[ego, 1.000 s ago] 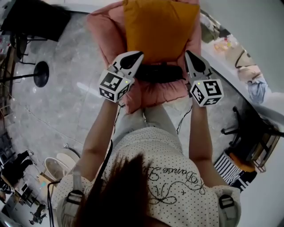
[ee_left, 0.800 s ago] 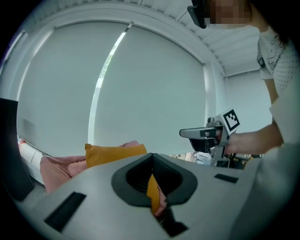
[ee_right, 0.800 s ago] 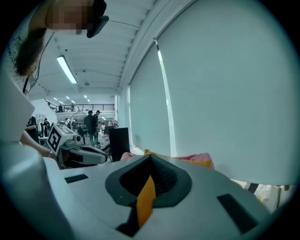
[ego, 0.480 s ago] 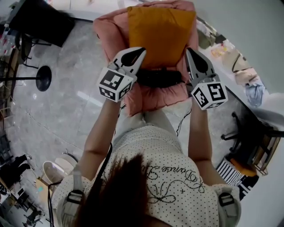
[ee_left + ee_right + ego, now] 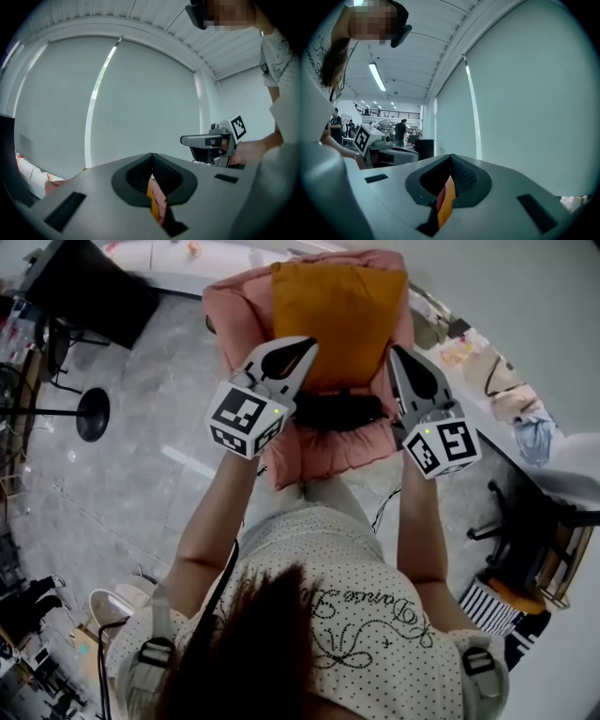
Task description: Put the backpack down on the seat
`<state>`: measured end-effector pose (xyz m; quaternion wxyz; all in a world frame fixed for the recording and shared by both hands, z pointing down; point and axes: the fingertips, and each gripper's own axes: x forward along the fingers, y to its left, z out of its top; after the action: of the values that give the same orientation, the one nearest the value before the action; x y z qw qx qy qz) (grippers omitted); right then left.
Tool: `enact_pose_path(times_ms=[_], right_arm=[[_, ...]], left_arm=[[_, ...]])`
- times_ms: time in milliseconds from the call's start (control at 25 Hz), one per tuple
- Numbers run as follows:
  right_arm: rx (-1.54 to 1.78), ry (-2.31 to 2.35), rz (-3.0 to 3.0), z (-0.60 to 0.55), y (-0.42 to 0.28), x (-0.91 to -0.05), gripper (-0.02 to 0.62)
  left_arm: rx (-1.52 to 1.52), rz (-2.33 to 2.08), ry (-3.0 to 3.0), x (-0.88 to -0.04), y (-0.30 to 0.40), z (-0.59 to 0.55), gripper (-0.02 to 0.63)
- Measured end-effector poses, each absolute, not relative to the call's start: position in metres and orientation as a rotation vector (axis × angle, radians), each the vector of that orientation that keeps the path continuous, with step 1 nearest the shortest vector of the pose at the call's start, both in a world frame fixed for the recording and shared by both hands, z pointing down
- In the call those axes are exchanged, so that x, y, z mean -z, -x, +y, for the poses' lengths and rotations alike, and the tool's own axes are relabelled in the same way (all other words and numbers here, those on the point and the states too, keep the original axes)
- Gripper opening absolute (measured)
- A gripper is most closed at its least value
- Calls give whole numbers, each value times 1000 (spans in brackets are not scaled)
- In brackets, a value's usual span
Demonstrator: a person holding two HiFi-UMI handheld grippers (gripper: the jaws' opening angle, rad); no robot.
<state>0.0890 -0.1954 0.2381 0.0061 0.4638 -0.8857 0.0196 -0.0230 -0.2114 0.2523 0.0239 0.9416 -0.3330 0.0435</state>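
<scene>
Backpack (image 5: 339,320), orange with a black end toward the person, lies on the pink seat (image 5: 230,315). The left claw (image 5: 307,345) sits at its left edge and the right claw (image 5: 395,354) at its right edge. Both are closed tight, with the black end between them.

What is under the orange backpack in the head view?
A pink padded armchair: its sides and front cushion show around the orange backpack. The seat surface directly beneath is covered, so whether the backpack rests on it cannot be seen.
</scene>
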Motion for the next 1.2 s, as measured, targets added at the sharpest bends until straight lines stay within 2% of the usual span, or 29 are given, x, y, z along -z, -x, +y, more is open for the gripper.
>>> enact_pose_path(times_ms=[1200], right_arm=[[-67,-1481,-2764,-173,-87,-219,9]], left_arm=[[-85,-1012,-2955,-237,18,-198,2]])
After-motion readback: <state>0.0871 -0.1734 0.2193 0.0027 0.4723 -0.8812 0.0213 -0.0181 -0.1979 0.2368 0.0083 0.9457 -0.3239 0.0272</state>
